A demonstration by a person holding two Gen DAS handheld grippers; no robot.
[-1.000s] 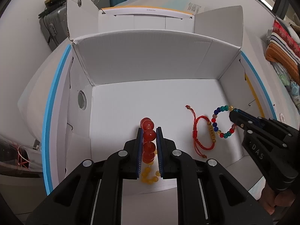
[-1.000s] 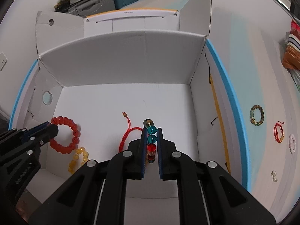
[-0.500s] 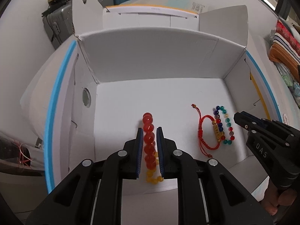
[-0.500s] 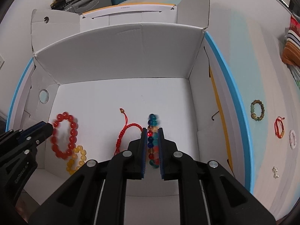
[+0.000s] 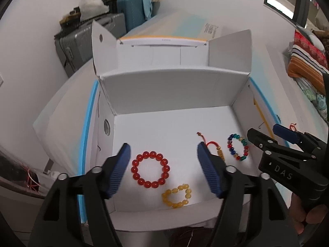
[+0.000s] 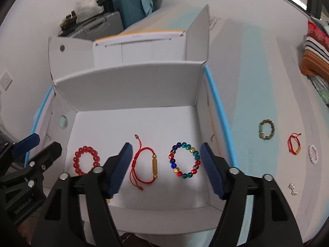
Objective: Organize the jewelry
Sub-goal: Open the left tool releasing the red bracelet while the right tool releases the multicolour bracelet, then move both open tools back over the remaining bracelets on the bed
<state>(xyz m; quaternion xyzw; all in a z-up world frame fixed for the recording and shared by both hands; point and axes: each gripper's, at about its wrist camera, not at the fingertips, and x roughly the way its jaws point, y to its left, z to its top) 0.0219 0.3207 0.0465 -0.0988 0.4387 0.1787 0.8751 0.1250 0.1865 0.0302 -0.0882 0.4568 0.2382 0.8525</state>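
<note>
Both grippers spread wide, empty: left [image 5: 163, 167] w/ red beads [image 5: 150, 169] lying btwn its fingers, right [image 6: 166, 167] over multicolor beads [image 6: 184, 160] (laid apart in box [image 6: 127, 90], prob. to avoid tangling).

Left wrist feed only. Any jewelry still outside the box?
Observer: Yes, four pieces lie on the table, right of the box.
Operator: Which?
Observer: Green-brown bead bracelet nearest the box, then loose red cord bracelet, white bead bracelet, and a small pearly pair nearer the camera.
Operator: Boxed red cord is half hidden here. Tangled?
Observer: No. The boxed red cord bracelet lies flat, gold tube on its right, touching no other bracelet.
</note>
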